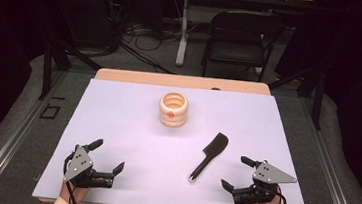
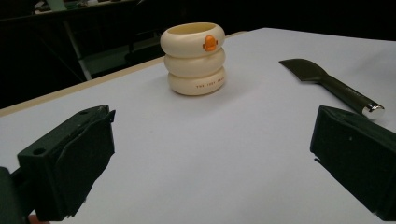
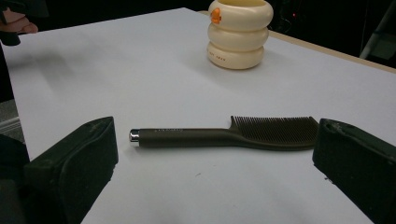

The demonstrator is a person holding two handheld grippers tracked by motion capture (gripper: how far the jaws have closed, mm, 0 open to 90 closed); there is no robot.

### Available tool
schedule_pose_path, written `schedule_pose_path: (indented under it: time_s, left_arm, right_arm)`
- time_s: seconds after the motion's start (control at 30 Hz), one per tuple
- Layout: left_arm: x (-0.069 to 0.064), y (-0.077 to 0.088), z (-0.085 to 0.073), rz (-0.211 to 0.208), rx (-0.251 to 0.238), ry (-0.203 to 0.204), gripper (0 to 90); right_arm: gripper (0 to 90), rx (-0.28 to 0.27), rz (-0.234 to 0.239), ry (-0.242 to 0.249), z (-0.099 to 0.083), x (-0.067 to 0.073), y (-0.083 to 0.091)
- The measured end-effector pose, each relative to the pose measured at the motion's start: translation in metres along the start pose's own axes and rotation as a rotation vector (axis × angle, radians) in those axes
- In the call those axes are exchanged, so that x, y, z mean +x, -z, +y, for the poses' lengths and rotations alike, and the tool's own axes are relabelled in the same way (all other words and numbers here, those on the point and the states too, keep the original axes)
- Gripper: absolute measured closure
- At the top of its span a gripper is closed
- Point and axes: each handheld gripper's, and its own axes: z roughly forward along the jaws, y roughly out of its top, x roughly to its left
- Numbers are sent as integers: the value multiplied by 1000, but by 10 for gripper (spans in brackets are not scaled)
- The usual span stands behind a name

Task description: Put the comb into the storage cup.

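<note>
Two grippers, both wide open and empty, low in the high view: my left gripper sits at the lower left, my right gripper at the lower right. Nothing between either pair of jaws.

Nearest my right gripper is the dark comb, lying flat on the white surface in the lower right of centre, apart from the gripper. Its silver-capped handle end points toward the bottom of the frame and its toothed head toward the upper right. In the right gripper view the comb lies across the middle, cap to the left and teeth to the right, just beyond my jaws.

Up in the middle of the high view stands the cream holder, three stacked rings with an orange mark, open at the top and well apart from the comb.

Now the risks, as I judge them. That comb is thin and lies flat, so my jaws could scrape the surface or slide over the handle and skate it away. Grabbing near the cap could let the toothed end droop and swing. A tilted carry may catch the holder's rim and knock the stack over.
</note>
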Motion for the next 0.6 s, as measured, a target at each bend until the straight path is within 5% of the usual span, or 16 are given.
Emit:
schedule_pose_path:
  time_s: [0.6]
  left_arm:
    - [1,0,1,9,0,0,0]
  right_arm:
    - [0,41,0,5,4,4,-9]
